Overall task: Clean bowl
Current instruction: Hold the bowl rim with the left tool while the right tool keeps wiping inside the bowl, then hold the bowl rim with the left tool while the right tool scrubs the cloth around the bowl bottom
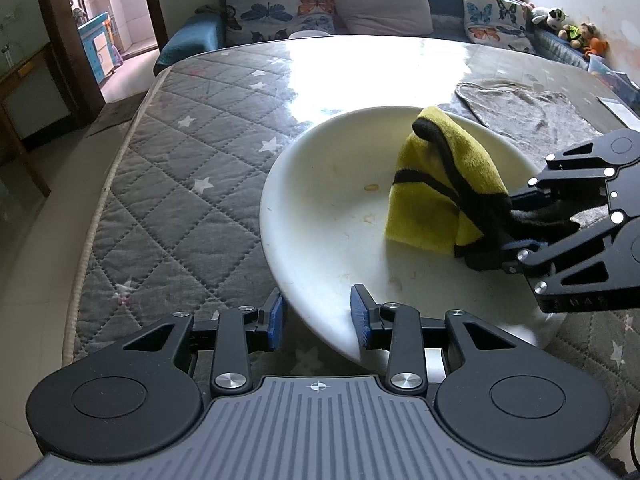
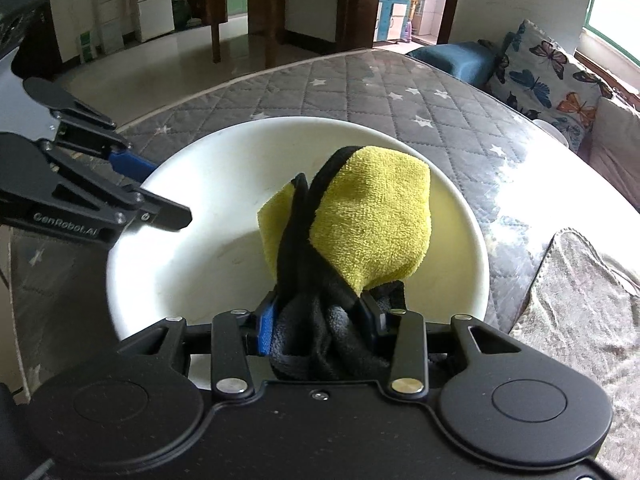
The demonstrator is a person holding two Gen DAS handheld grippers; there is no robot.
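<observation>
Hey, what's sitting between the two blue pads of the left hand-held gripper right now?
The near rim of the white bowl. In the left wrist view, the left hand-held gripper stands open with one pad outside the rim and one over the bowl's inside.

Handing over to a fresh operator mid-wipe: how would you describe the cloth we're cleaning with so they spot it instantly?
Find the grey quilted star-print table cover, then the wide shallow white bowl on it. Inside stands a bunched yellow terry cloth with black edging, its black end pinched in the right gripper. The only other fabric, a flat grey rag, lies outside the bowl.
</observation>
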